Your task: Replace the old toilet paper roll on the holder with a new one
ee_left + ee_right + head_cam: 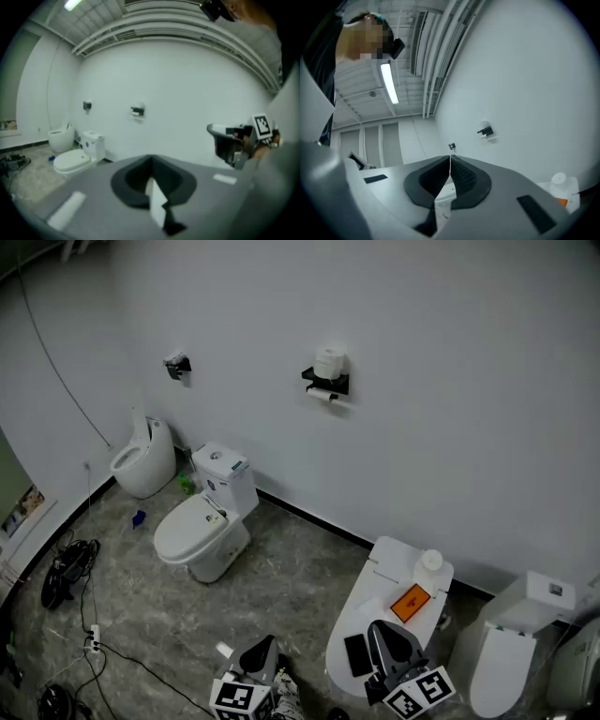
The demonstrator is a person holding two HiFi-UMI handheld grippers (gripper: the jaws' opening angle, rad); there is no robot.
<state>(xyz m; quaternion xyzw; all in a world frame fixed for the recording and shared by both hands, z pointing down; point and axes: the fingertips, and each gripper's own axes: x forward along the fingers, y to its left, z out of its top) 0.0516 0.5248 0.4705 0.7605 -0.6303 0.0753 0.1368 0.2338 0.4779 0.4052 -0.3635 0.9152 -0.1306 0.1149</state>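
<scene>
On the wall (450, 381), a white paper roll (329, 362) topped the black holder (326, 382); only the gripper views showed the left gripper (151, 164) and right gripper (450, 161) closed, empty.

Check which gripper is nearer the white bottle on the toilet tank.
Right. The right gripper is just short of the white bottle, over the toilet lid. The left gripper is well off to the left, above the floor.
</scene>
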